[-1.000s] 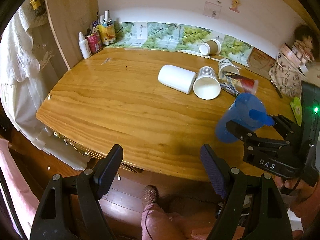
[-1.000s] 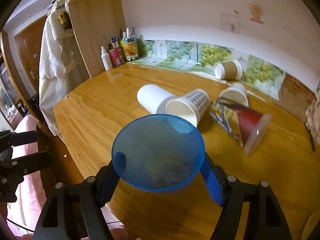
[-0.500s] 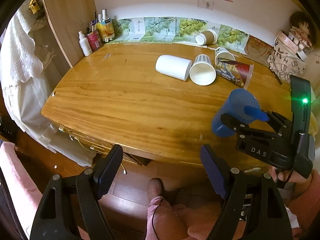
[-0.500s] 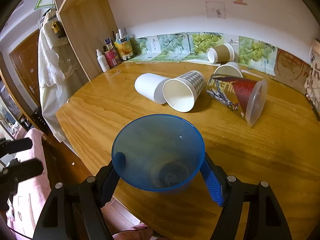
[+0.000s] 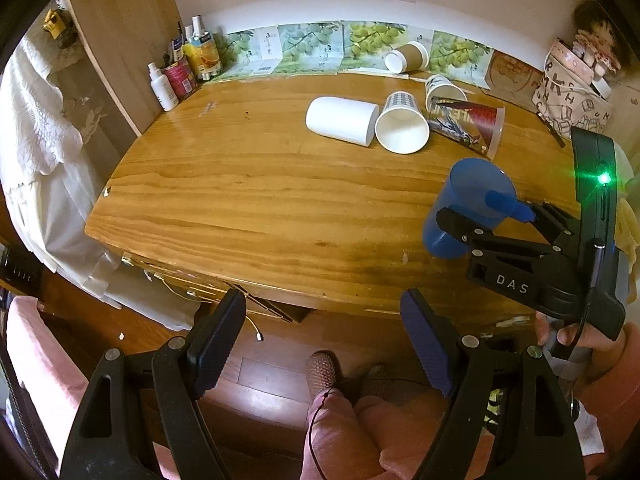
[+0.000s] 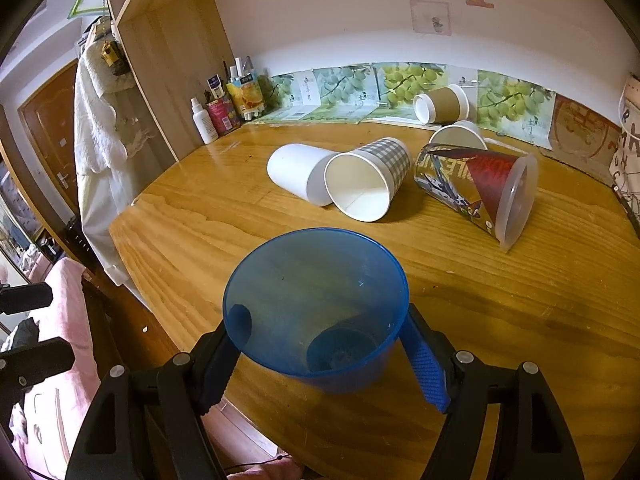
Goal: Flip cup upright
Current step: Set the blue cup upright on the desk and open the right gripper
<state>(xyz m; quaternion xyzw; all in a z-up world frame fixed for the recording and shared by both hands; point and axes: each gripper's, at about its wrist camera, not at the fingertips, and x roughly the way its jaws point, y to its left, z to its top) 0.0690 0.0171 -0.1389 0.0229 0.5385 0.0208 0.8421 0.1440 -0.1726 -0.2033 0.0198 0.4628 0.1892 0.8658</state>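
Left wrist view: left hand-held gripper (image 5: pixel 324 344) spread wide, holding nothing, off the worktop (image 5: pixel 240 200) edge; blue cup (image 5: pixel 468 208) gripped by right hand-held gripper (image 5: pixel 486 210) above the near right worktop, possibly just clear of it | Right wrist view: right hand-held gripper (image 6: pixel 320 350) clamps blue cup (image 6: pixel 316 304), mouth tilted up; checked cup (image 6: pixel 368 180) lies beyond.

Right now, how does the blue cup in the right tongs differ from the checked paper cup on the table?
The blue cup is translucent plastic; the checked paper cup is opaque, white inside. The blue cup is held in the right tongs, mouth up and tilted; the checked cup lies on its side on the table, touching a white cup. Both mouths face the right wrist camera.
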